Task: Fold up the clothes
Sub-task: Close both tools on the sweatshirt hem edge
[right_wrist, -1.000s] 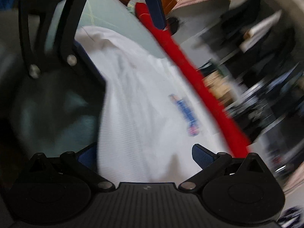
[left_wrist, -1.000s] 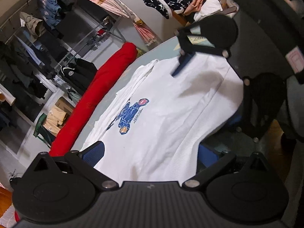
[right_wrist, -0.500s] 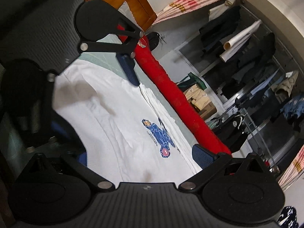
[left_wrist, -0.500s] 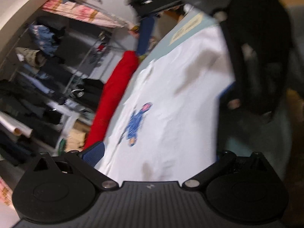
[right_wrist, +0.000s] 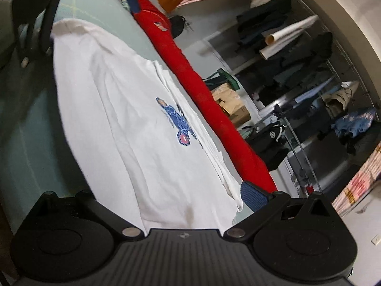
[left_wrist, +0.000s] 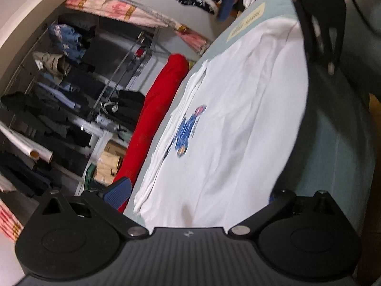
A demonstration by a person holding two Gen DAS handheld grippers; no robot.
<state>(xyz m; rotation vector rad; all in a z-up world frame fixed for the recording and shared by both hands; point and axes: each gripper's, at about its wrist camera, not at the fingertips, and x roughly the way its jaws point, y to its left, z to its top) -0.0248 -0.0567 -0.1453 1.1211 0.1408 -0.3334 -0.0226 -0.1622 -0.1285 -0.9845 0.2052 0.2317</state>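
With the white T-shirt (left_wrist: 238, 124) spread flat on the table (left_wrist: 338, 143) ahead of both wide-open, empty grippers, left gripper (left_wrist: 197, 190) and right gripper (right_wrist: 152, 197), matching near-edge corners should be pinched evenly before being carried toward the red roll (right_wrist: 202, 90).

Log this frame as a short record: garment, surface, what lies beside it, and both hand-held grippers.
garment: white T-shirt with a blue printed figure, spread out, one long side folded in
surface: pale green table
beside it: red fabric roll along the shirt's far edge
left hand-held gripper: open, fingers straddling one end of the shirt
right hand-held gripper: open, fingers straddling the opposite end
background: clothes rack, blurred
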